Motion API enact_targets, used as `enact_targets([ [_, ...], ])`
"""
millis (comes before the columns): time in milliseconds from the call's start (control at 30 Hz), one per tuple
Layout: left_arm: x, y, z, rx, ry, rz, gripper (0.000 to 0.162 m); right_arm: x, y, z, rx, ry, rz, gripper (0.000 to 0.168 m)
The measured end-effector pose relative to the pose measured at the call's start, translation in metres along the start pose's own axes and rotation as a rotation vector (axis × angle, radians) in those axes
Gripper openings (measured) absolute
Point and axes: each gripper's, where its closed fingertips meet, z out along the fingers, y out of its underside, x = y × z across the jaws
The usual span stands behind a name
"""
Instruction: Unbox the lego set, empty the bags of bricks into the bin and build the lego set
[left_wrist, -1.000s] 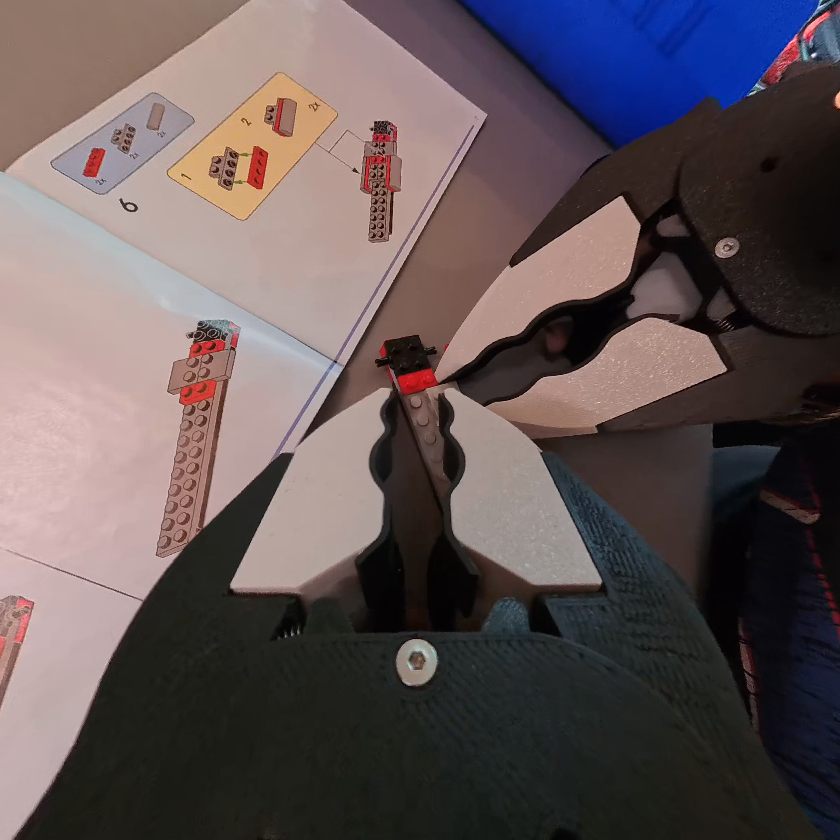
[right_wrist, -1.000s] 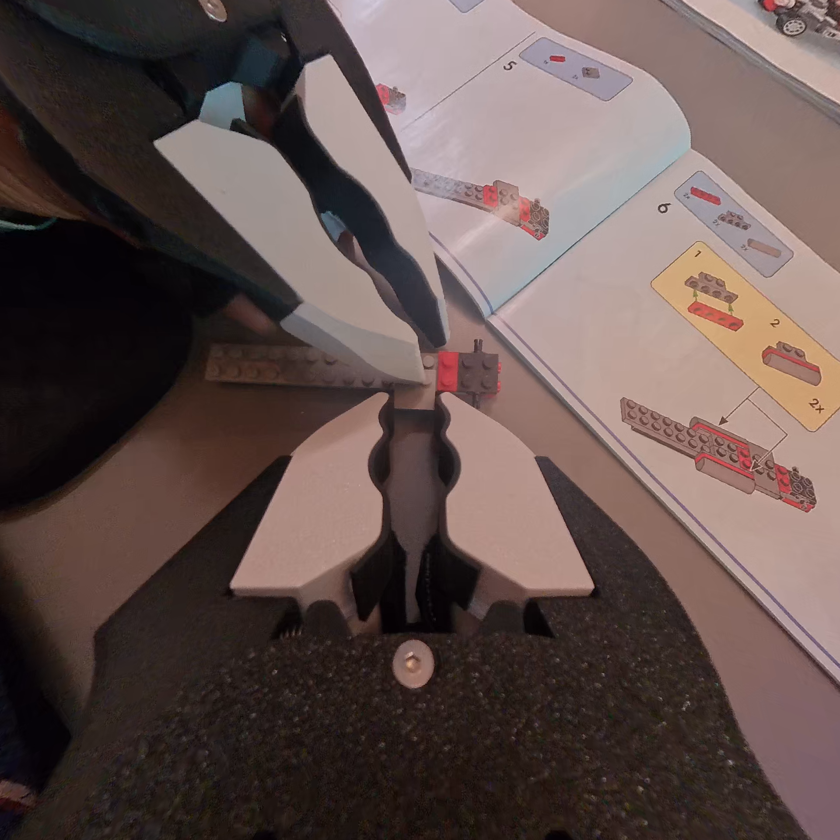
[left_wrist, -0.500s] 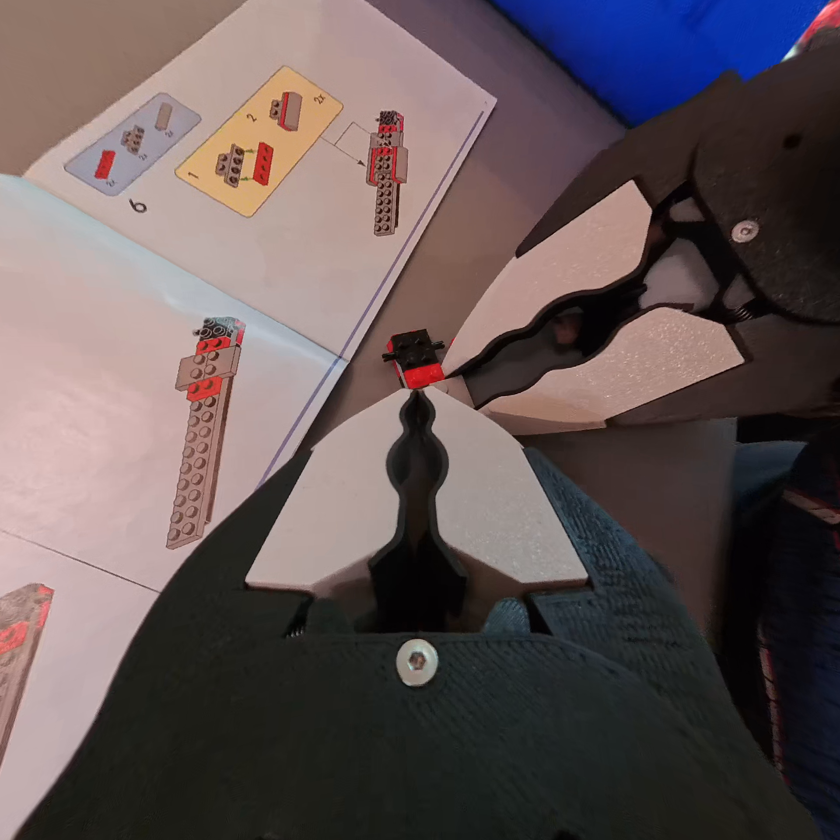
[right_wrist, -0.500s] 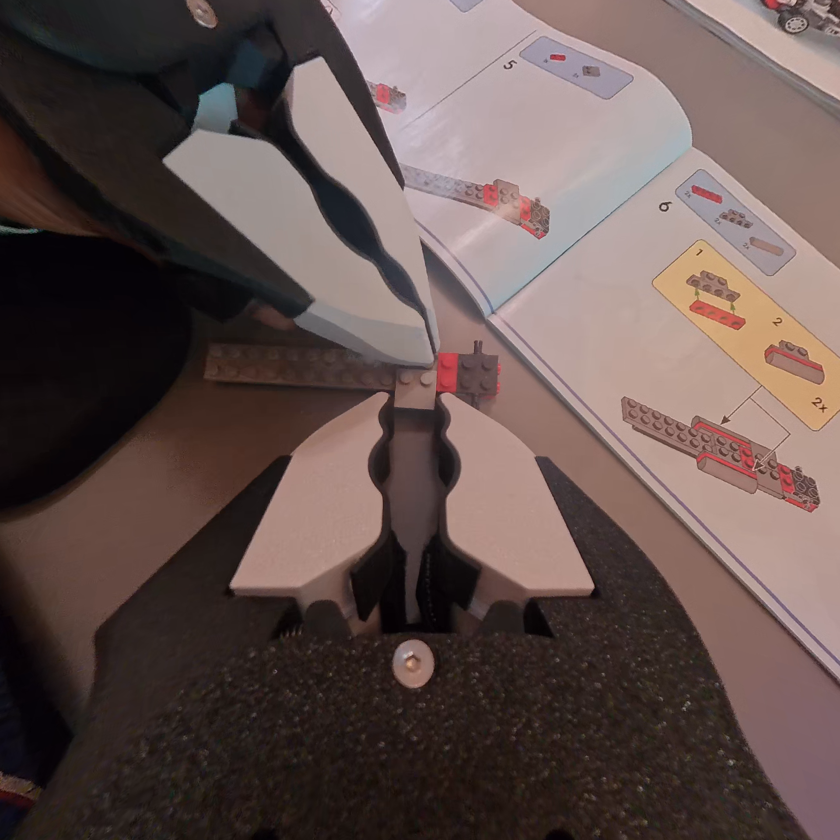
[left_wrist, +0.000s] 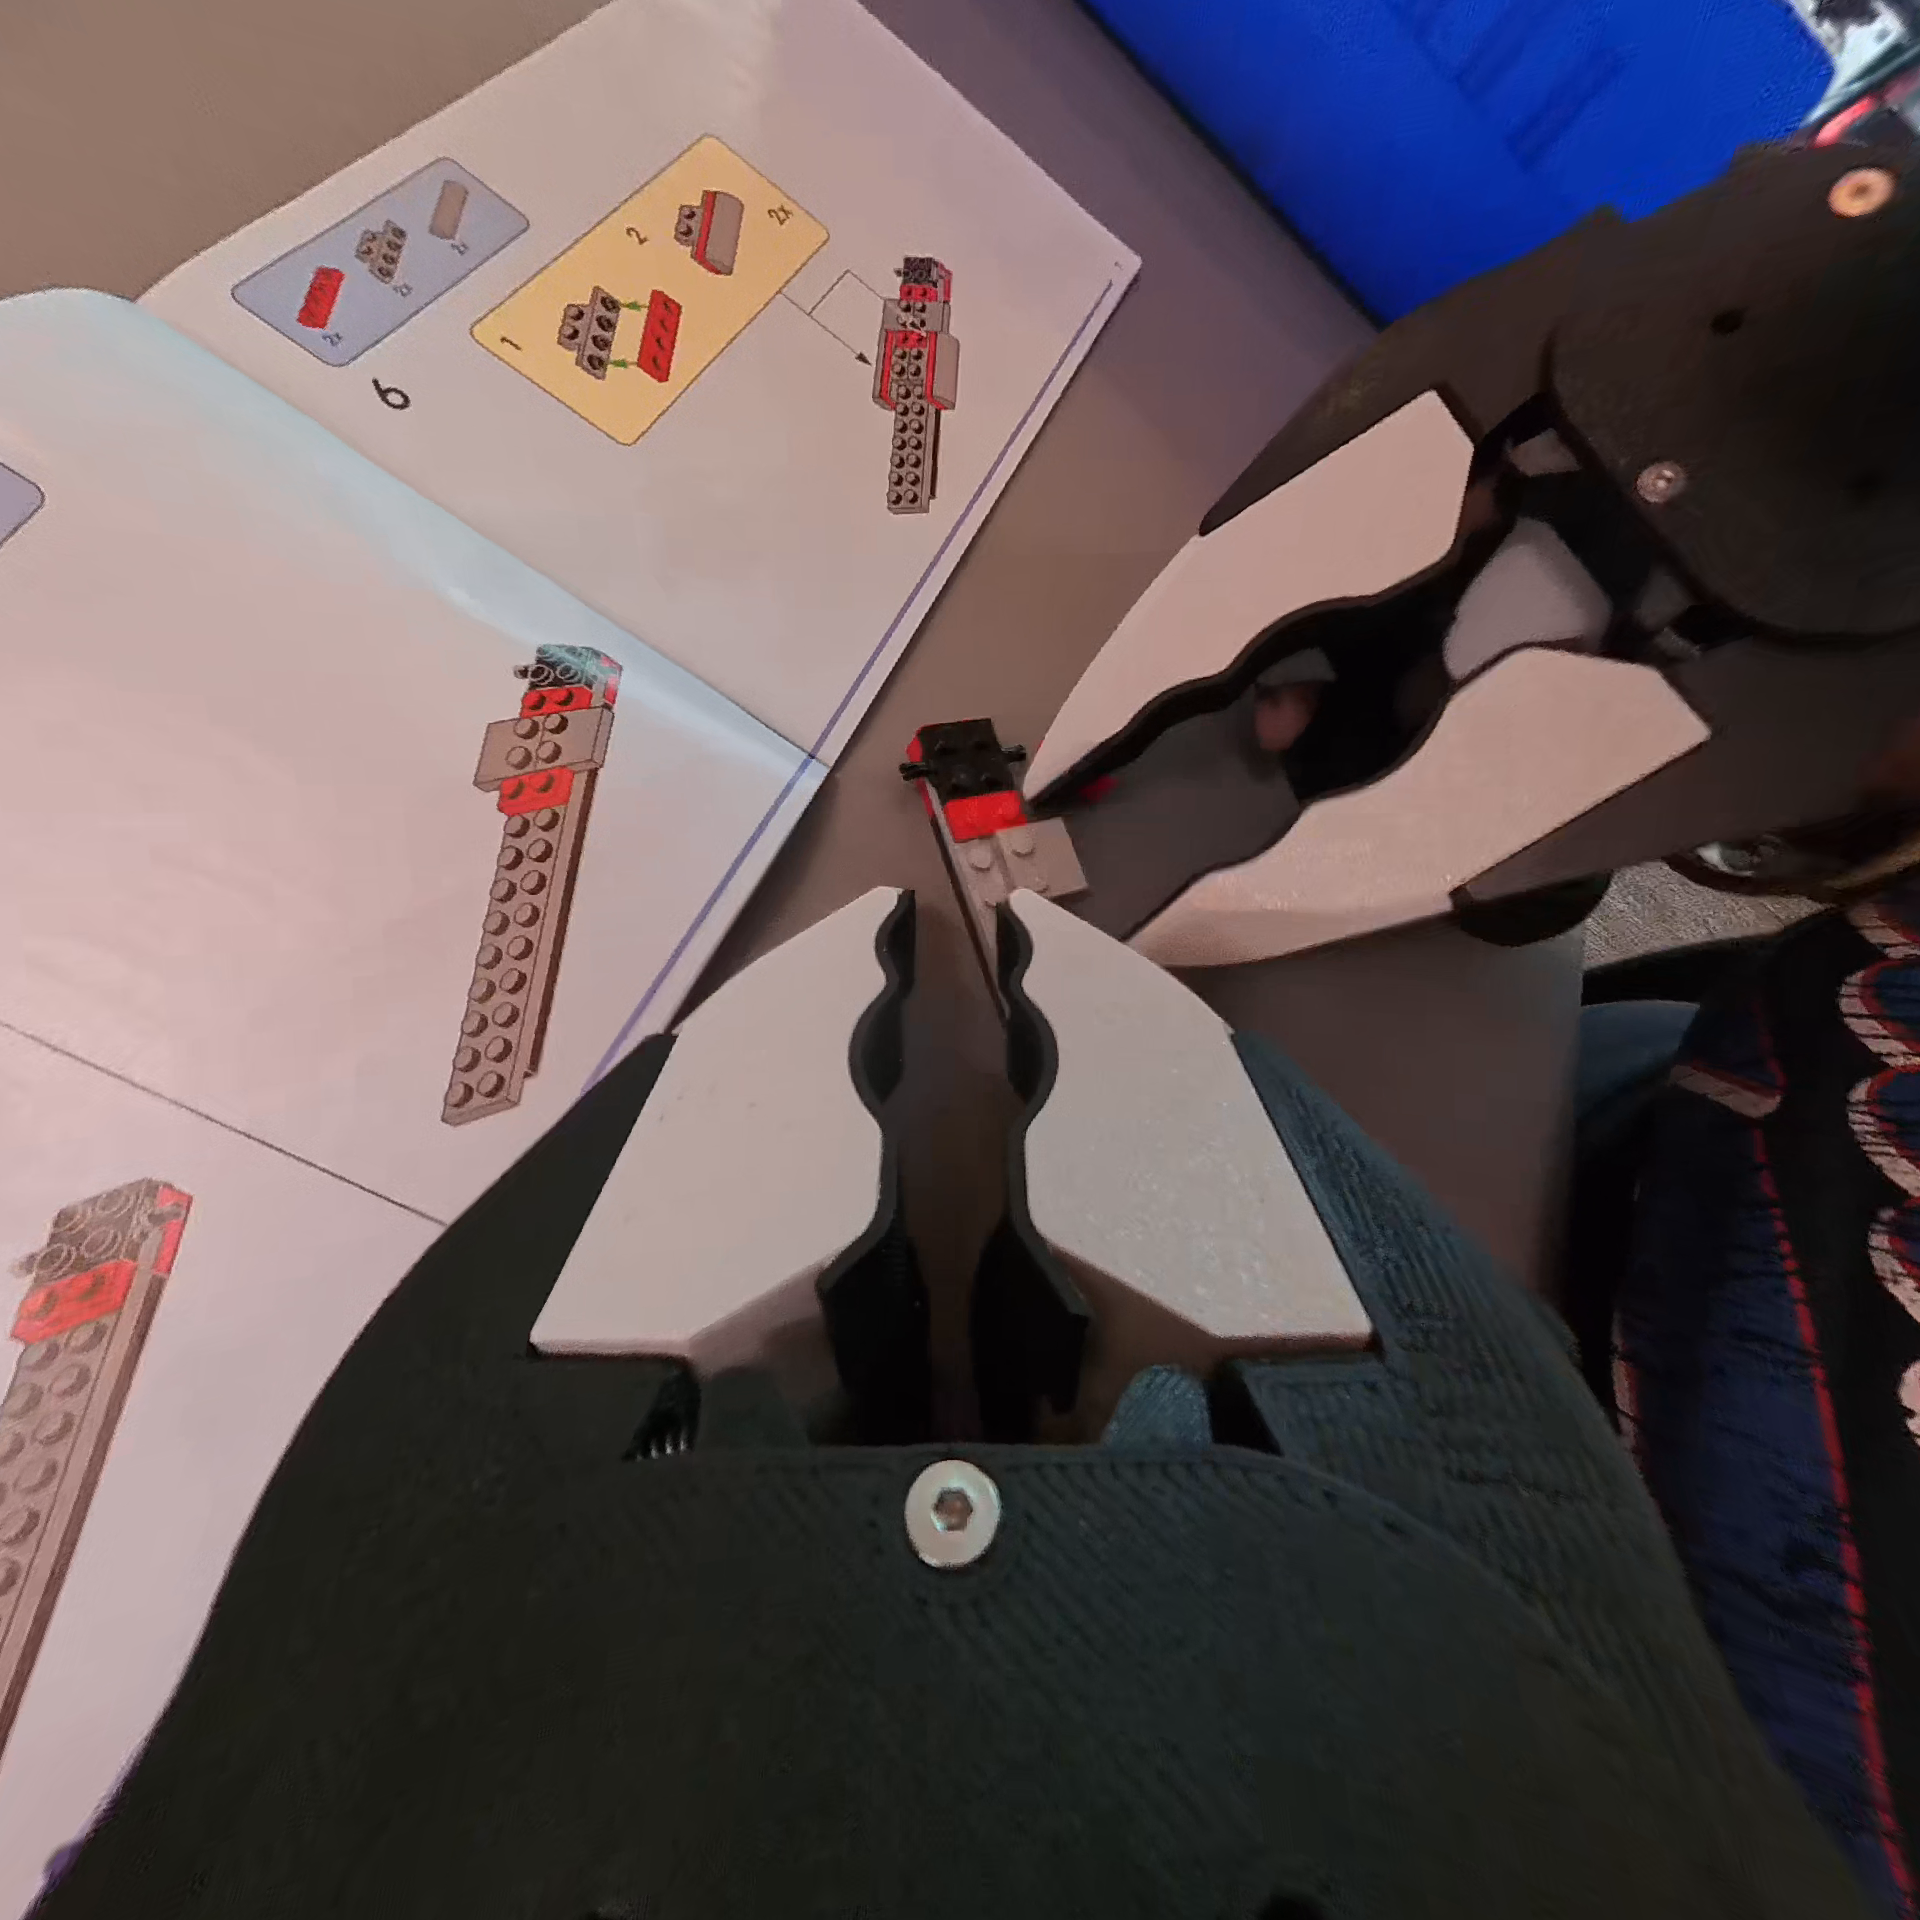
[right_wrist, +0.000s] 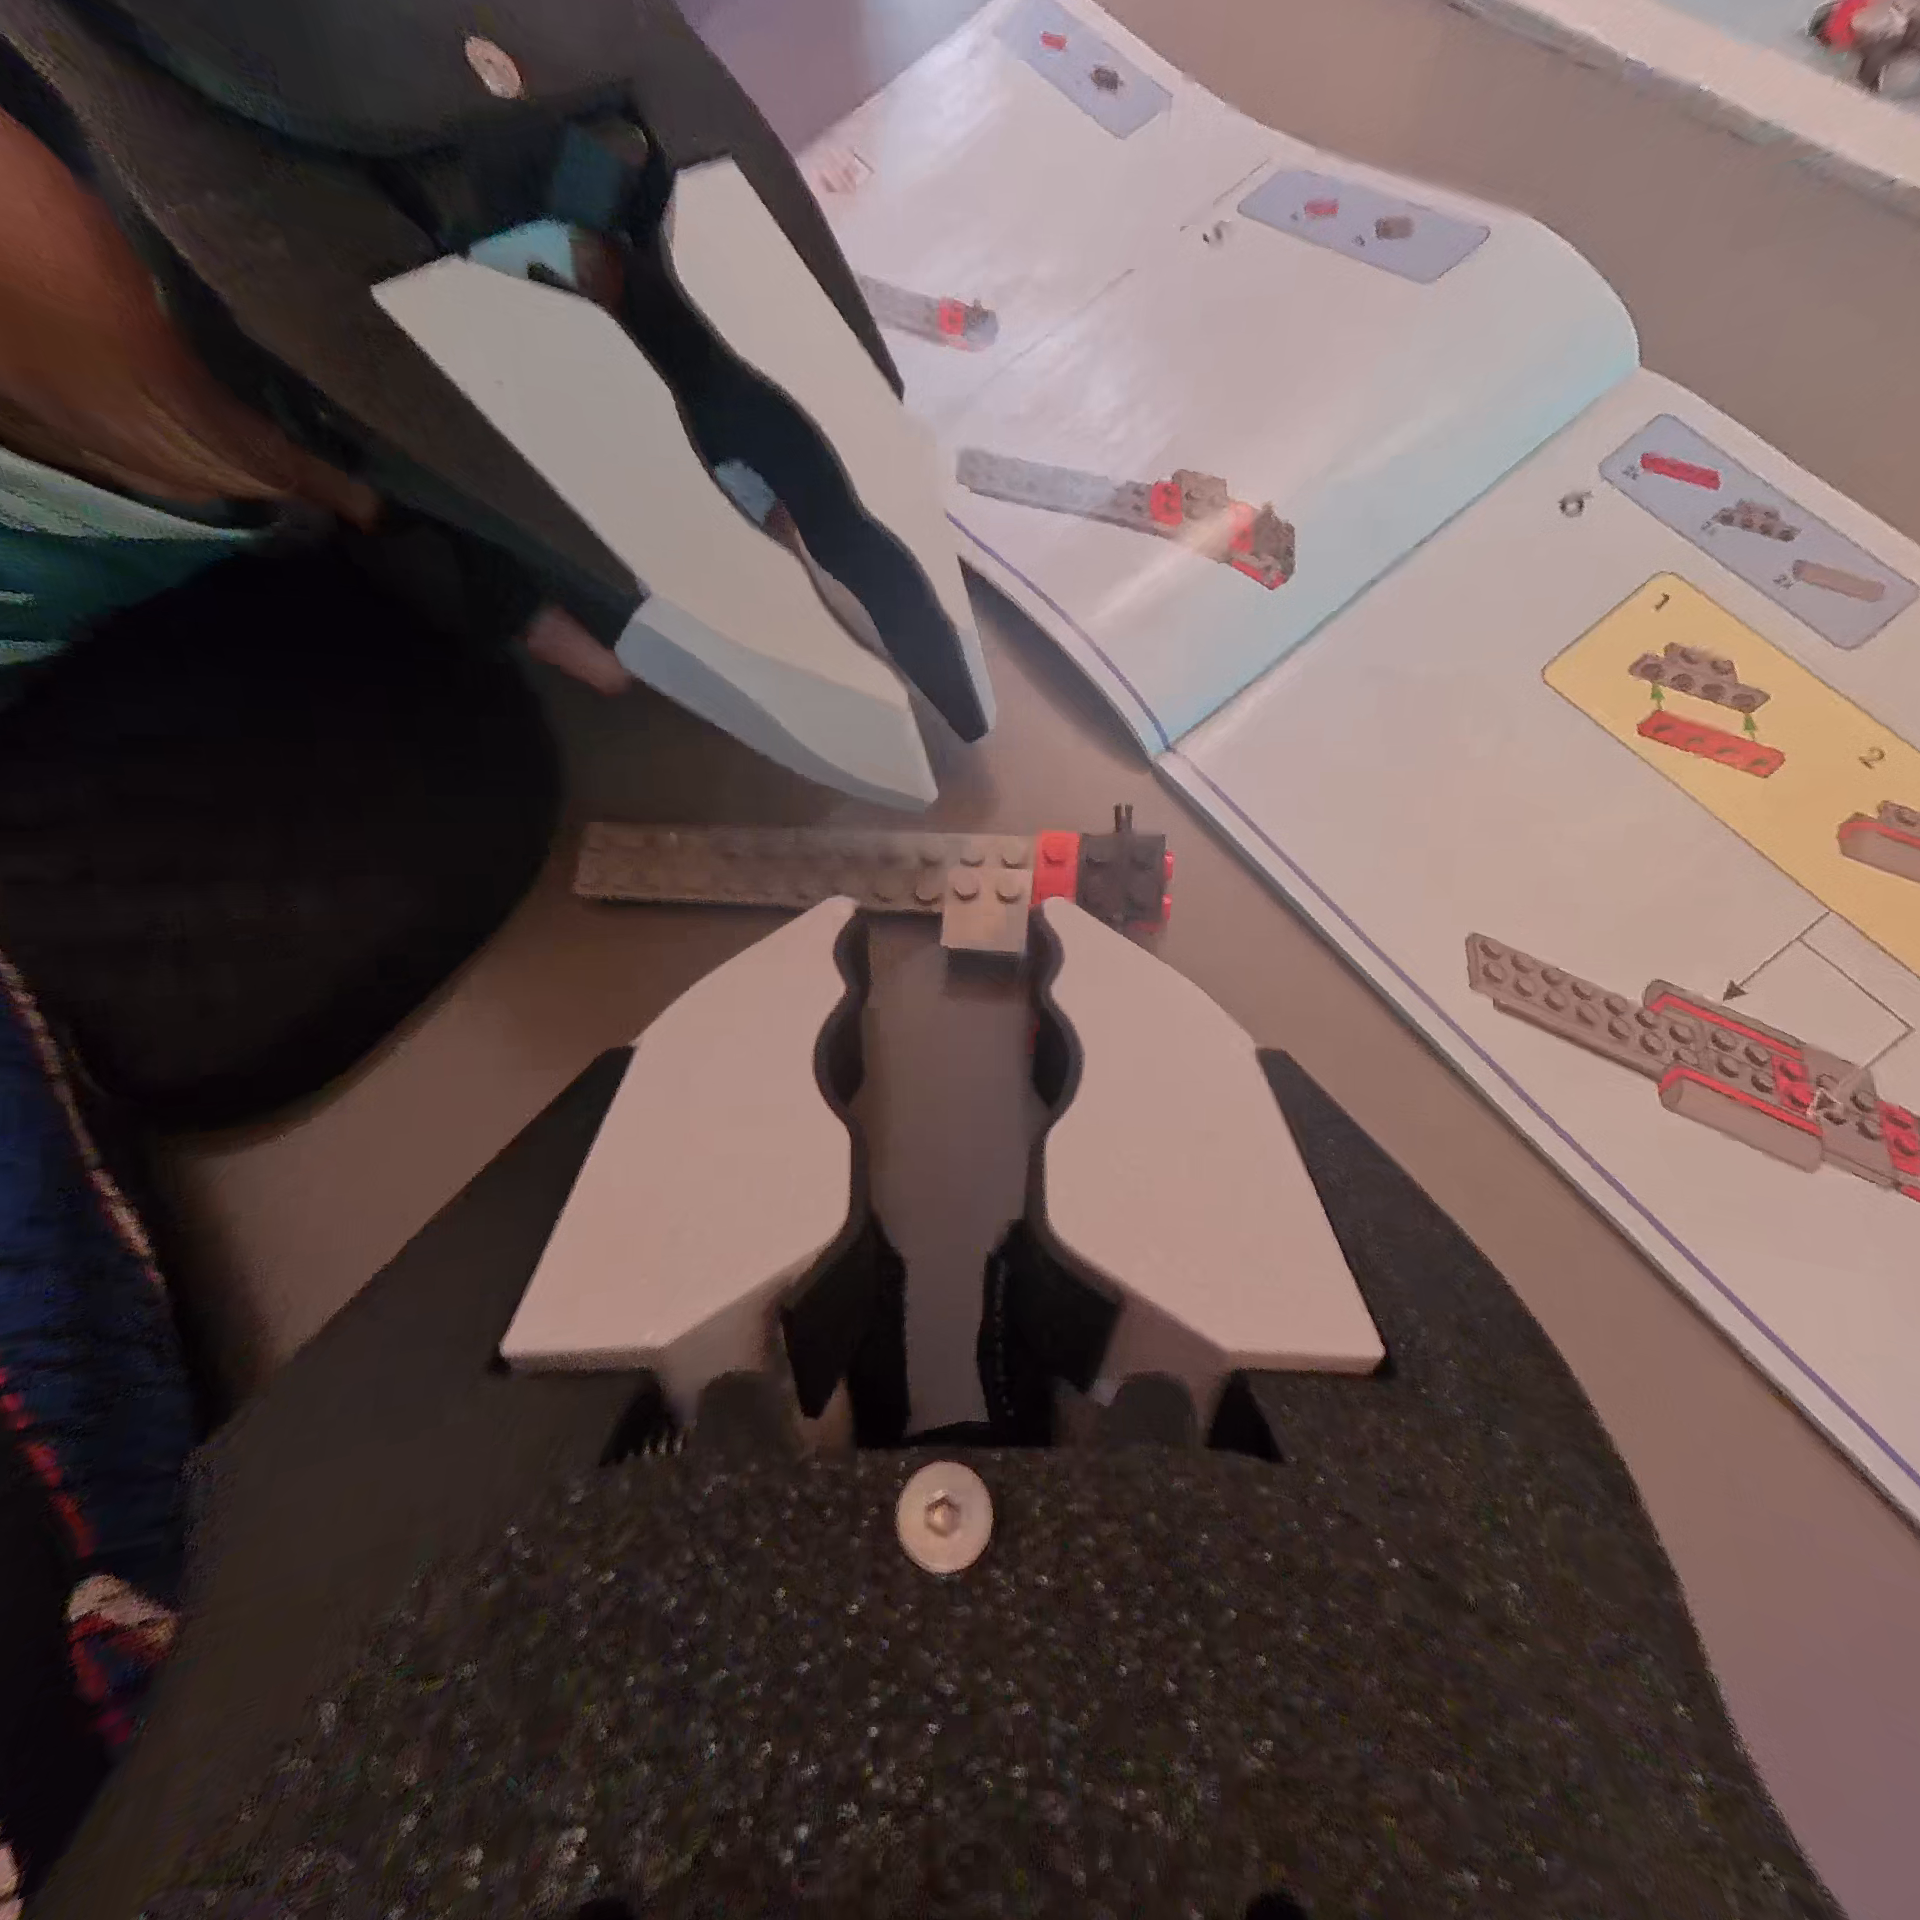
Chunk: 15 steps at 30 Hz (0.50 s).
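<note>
A long grey plate (right_wrist: 779, 868) lies flat on the table with a red brick (right_wrist: 1058, 868) and a black piece (right_wrist: 1122, 868) at its right end. A small grey brick (right_wrist: 982, 904) sits on the plate beside the red one and overhangs its near edge. My right gripper (right_wrist: 948, 912) is open, and its jaws stand apart on either side of the grey brick without clamping it. My left gripper (right_wrist: 951, 764) hovers just above the plate, slightly open and empty. In the left wrist view, the left gripper (left_wrist: 963, 899) points at the plate's end (left_wrist: 987, 810).
The open instruction booklet (right_wrist: 1455, 623) lies right of the build and also shows in the left wrist view (left_wrist: 416, 623). A blue bin (left_wrist: 1455, 125) stands at the back. A person's patterned clothing (left_wrist: 1766, 1247) is along the table's near edge.
My left gripper let go of the long plate, lifted off it and opened slightly. My right gripper opened wider. The small grey brick now stays on the plate by itself.
</note>
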Motion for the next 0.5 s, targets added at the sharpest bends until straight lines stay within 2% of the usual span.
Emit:
enact_targets([
  [33, 0.004, 0.001, -0.002, -0.006, 0.010, 0.006, 0.019, 0.000, -0.004, -0.002, 0.028, -0.010, -0.004, 0.022],
  [133, 0.006, 0.012, -0.001, -0.079, -0.063, 0.049, 0.048, 0.006, -0.008, -0.008, 0.047, 0.005, -0.040, 0.019],
  [200, 0.005, 0.015, 0.002, -0.114, -0.146, 0.114, 0.055, 0.013, -0.011, -0.014, 0.065, 0.038, -0.088, 0.019],
  [367, 0.009, 0.020, 0.007, -0.183, -0.227, 0.188, 0.044, 0.025, -0.011, -0.029, 0.081, 0.089, -0.130, 0.020],
  [500, 0.015, 0.022, 0.011, -0.182, -0.225, 0.240, 0.020, 0.022, -0.011, -0.037, 0.130, 0.058, -0.065, 0.022],
])
